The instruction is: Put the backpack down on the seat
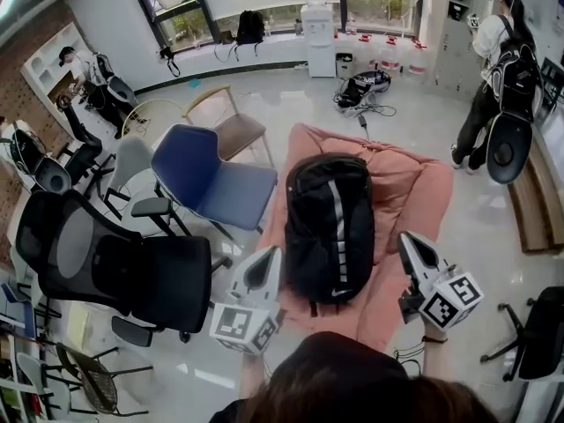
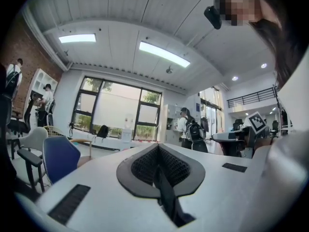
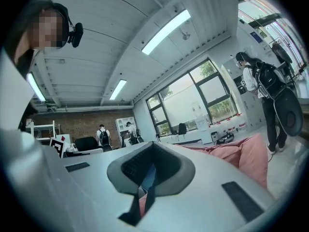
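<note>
A black backpack (image 1: 330, 227) lies flat along the pink cushioned seat (image 1: 410, 192), its top toward the far end. My left gripper (image 1: 269, 261) hovers just left of the backpack's lower half, a little apart from it, shut with nothing in it. On the other side, my right gripper (image 1: 411, 243) is level with the lower part of the bag and also shut and empty. Both point up and away, so the left gripper view shows shut jaws (image 2: 159, 170) against the room. The right gripper view shows shut jaws (image 3: 147, 175) with the pink seat (image 3: 251, 153) beside them.
A blue chair (image 1: 211, 179) and a wooden chair (image 1: 236, 129) stand left of the seat, with a black office chair (image 1: 106, 263) nearer me. A person (image 1: 498, 69) wearing a backpack stands at the far right. Cables (image 1: 366, 88) lie on the floor beyond the seat.
</note>
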Motion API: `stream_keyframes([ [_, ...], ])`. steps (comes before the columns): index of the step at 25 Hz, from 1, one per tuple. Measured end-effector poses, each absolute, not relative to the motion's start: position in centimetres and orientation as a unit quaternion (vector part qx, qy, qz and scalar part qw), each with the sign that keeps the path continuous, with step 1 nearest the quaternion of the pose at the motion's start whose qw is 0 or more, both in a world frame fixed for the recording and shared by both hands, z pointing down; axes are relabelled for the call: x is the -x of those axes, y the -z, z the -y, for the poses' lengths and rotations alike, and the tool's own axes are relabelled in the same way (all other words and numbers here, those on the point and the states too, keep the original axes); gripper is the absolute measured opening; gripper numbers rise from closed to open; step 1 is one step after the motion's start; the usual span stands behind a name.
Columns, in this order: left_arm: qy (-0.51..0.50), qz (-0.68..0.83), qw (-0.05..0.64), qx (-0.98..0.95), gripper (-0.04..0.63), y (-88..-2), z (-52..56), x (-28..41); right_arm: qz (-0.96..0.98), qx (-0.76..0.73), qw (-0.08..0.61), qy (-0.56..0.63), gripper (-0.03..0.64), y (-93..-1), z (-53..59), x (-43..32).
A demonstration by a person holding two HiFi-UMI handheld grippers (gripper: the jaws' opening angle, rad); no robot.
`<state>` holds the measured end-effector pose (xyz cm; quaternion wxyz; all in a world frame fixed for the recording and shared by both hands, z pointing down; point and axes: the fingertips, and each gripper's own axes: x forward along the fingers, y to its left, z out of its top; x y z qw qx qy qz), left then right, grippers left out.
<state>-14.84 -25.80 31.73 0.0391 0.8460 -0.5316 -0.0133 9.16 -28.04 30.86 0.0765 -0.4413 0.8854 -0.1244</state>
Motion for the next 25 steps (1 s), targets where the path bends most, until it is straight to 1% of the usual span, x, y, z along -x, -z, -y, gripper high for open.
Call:
stream_keyframes([
  [9,0.016,0.554,0.035,-0.831,0.012,-31.3,25.0,16.3,-0.888,0.449,0.05,0.087,0.011,-30.7,27.7,-9.3],
  [25,0.009,0.549,0.035,-0.835,0.012,-32.2,24.2,15.4,-0.894,0.44,0.051,0.068,0.011,-31.3,26.7,-9.4],
])
